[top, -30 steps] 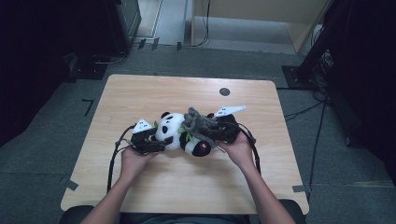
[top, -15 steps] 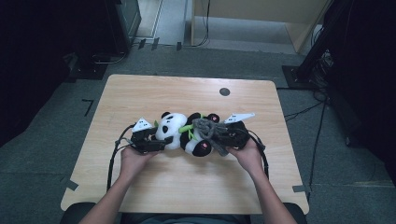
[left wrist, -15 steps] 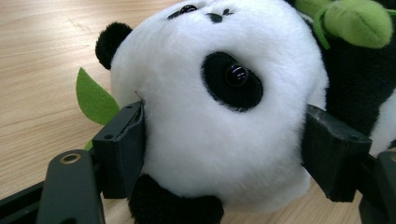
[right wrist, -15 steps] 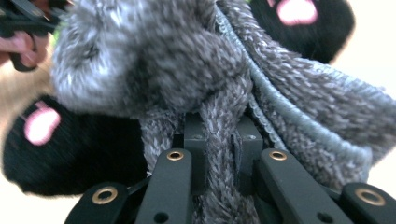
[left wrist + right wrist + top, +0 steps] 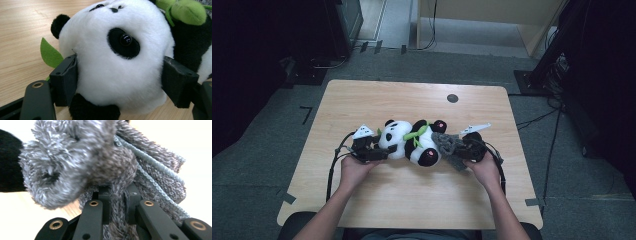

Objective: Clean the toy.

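A panda plush point(image 5: 412, 142) lies on its side in the middle of the wooden table point(image 5: 412, 100), head to the left. My left gripper point(image 5: 383, 149) is shut on the panda's head point(image 5: 112, 50), one jaw pressed into each side of the white fur point(image 5: 120, 77). A green felt leaf point(image 5: 50, 53) sticks out behind the head, and a green scarf point(image 5: 187, 11) sits at the neck. My right gripper point(image 5: 458, 151) is shut on a grey knitted cloth point(image 5: 446, 144) beside the panda's feet. In the right gripper view the cloth point(image 5: 82, 162) bunches over the closed jaws point(image 5: 117, 205).
A small black round disc point(image 5: 452, 98) sits in the far part of the table. Black cables point(image 5: 332, 170) trail from the grippers toward the near edge. Dark equipment and a grey carpeted floor point(image 5: 562, 150) surround the table.
My right gripper has carried the grey cloth from above the panda's body down and to the right, to the table by the panda's feet. The left gripper and the panda's head have stayed put.
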